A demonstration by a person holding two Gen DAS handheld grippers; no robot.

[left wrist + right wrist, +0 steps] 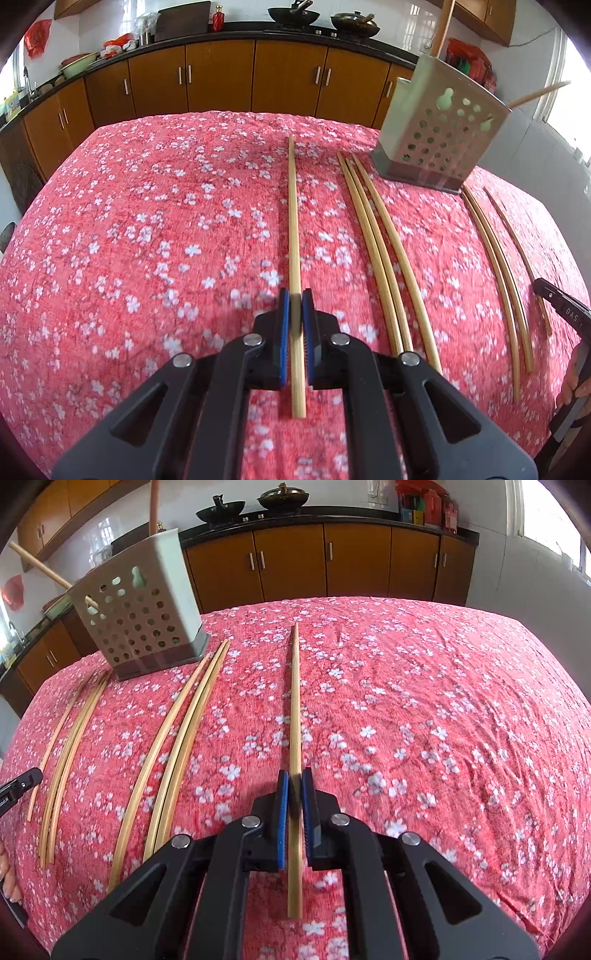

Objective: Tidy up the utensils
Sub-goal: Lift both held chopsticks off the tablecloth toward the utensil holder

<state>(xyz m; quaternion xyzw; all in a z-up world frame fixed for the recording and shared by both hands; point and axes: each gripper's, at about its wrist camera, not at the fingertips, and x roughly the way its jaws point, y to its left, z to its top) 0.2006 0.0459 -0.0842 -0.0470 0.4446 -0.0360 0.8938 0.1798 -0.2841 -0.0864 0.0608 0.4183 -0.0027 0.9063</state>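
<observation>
Chopsticks lie in near-to-far rows on the pink floral tablecloth (147, 221). The left gripper (295, 306) is narrowed on one chopstick (293, 221), its blue pads against the stick. The right gripper (294, 786) grips another chopstick (295, 701) the same way. Between them lie six loose sticks: a group of three (376, 236) and another three (498, 251). The perforated holder (439, 129) stands at the far side between the groups, with two sticks inside. Cabinets (221, 74) line the far wall.
</observation>
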